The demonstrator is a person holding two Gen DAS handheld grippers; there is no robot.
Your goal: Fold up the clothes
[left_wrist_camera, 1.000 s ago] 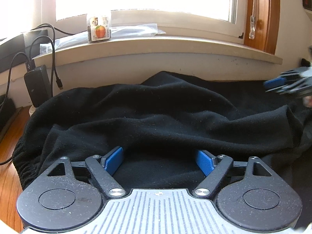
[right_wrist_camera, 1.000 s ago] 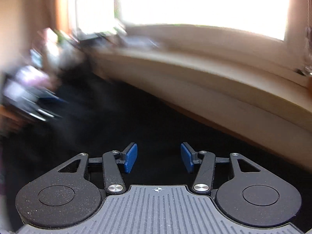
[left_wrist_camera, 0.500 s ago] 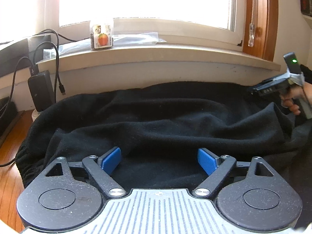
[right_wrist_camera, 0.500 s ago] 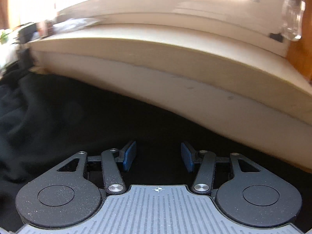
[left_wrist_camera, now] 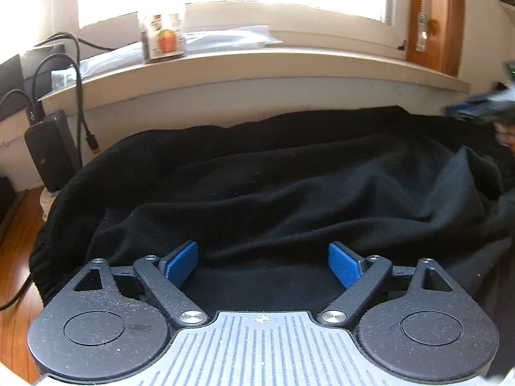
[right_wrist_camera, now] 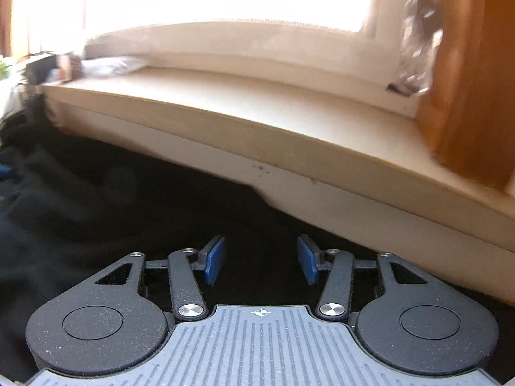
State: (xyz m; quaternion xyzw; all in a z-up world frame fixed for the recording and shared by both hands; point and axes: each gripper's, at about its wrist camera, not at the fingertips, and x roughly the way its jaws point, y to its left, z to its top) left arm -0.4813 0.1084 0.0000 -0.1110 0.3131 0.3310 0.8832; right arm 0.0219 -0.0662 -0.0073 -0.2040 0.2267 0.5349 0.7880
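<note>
black fleece garment (left_wrist_camera: 273, 180): rumpled across frame centre, below windowsill (left_wrist_camera: 257, 67) | handling: likely soft, limp, grippy; pinch an edge fold | left gripper (left_wrist_camera: 262, 265): fingers released, wide | right gripper (right_wrist_camera: 260, 260): fingers parted, nothing held

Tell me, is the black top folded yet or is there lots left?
Lots left. Nothing looks folded: the black top lies rumpled in loose ridges below the windowsill. Nothing is in hand either: the left gripper is open over the cloth with nothing pinched, and the right gripper is open too. Grabbing an edge and folding are still to do.
</note>
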